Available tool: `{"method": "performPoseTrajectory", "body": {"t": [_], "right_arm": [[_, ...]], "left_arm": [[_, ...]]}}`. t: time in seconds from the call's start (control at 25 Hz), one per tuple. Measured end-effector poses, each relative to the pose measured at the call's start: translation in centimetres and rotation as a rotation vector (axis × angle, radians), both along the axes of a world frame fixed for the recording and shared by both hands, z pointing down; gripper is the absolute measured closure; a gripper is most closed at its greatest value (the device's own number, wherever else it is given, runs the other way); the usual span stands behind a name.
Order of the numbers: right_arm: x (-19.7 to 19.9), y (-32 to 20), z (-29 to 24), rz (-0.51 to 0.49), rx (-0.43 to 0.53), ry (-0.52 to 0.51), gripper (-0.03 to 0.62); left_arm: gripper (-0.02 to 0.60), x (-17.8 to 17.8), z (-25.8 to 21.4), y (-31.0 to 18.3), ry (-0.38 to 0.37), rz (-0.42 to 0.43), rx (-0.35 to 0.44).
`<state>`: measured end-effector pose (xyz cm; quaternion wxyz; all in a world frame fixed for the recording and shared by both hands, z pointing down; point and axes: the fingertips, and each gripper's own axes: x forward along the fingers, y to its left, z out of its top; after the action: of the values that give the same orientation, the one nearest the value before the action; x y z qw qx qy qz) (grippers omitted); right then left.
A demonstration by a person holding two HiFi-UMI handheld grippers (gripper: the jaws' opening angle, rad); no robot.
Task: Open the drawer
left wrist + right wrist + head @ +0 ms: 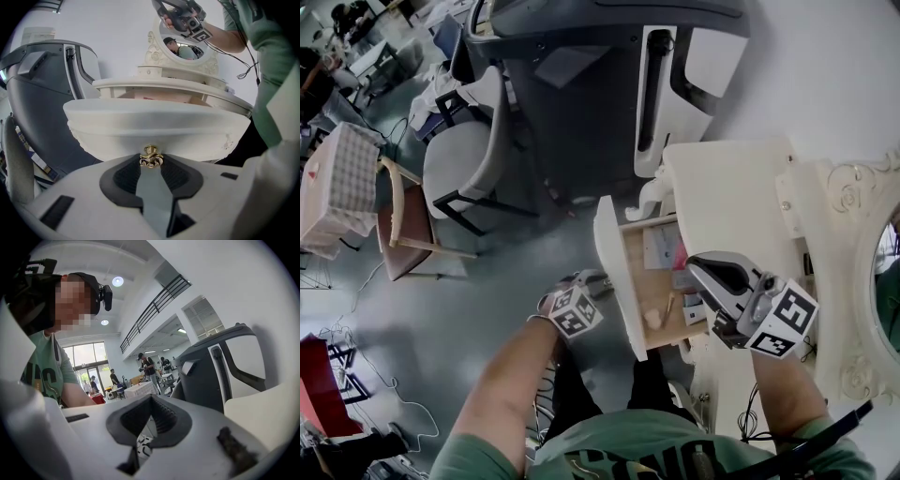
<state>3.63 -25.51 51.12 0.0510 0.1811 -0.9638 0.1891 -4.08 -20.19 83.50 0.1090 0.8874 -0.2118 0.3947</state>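
The white dressing table (pixel 731 178) has its drawer (pixel 614 272) pulled out toward me, and small items lie on its wooden floor. At the drawer's white front (pixel 154 126) sits a gold knob (pixel 151 158). My left gripper (pixel 151 161) is shut on that knob with the knob pinched at its tips. In the head view, the left gripper (pixel 595 284) meets the drawer front from the left. My right gripper (pixel 696 266) hovers above the table top and the drawer, jaws together, holding nothing. The same right gripper (pixel 161 5) shows high in the left gripper view.
An ornate white mirror (pixel 862 234) stands on the table at the right. A big grey and white machine (pixel 609 66) is behind the table. A grey chair (pixel 464 159) and a wooden chair (pixel 403 225) stand on the floor to the left. Cables trail by the table's legs (pixel 750 412).
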Motion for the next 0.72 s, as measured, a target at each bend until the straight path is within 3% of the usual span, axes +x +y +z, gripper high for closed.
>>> {"method": "performPoseTrajectory", "body": {"t": [0.72], "right_arm": [[-1.2, 0.5, -0.8, -0.011, 0.012, 0.003, 0.583]], "left_arm": [[0.440, -2.0, -0.1, 1.0, -0.002, -0.007, -0.003]]}}
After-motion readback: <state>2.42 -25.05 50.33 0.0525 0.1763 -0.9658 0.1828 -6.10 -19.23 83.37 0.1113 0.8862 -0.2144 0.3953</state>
